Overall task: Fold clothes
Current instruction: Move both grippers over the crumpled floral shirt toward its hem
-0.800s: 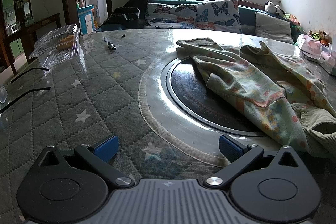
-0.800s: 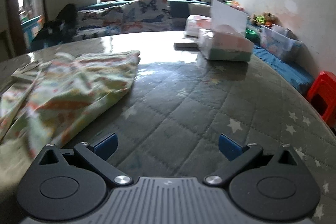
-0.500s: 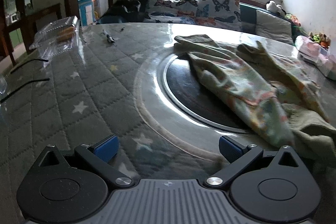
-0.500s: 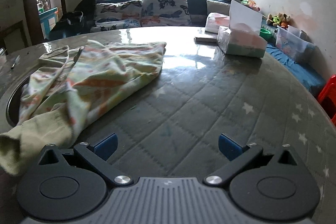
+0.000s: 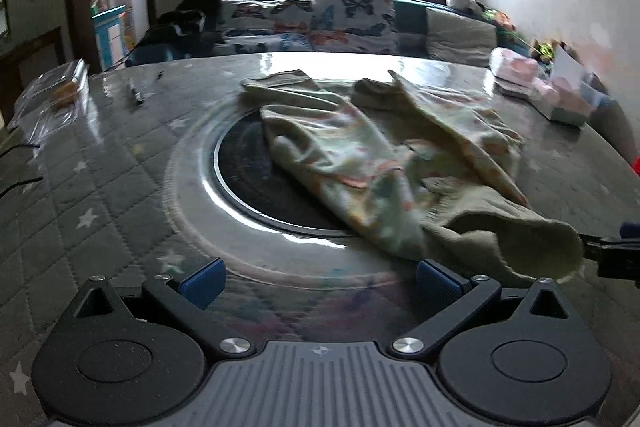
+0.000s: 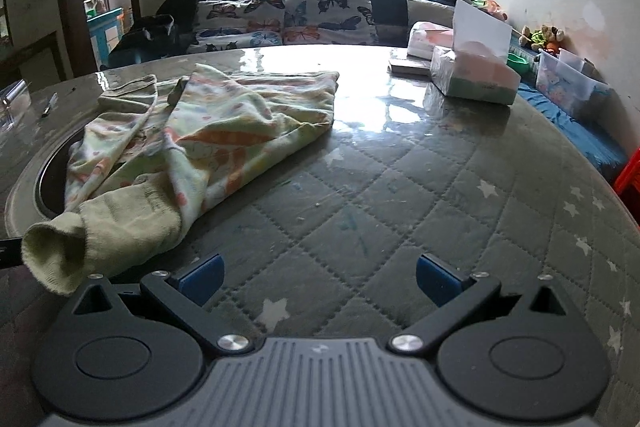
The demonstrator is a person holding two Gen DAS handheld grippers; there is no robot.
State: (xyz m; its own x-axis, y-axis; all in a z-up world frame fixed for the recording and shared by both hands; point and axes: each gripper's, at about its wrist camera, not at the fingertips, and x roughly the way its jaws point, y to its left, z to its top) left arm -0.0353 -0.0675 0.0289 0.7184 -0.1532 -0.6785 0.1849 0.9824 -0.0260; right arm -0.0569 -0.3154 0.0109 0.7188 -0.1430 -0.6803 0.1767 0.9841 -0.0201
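A crumpled pale green patterned garment lies on the round table, partly over the dark round inset. Its plain green ribbed cuff points at the near edge. My left gripper is open and empty, its right fingertip close to the cuff. The garment also shows in the right wrist view, with the cuff at the near left. My right gripper is open and empty over bare quilted cover, just right of the cuff.
Tissue boxes stand at the table's far right. A clear plastic container and a pen lie at the far left. A sofa with butterfly cushions runs behind the table. A red stool is at the right.
Both grippers have pulled back and turned toward the garment; the cuff now lies close between them. Both stay open.
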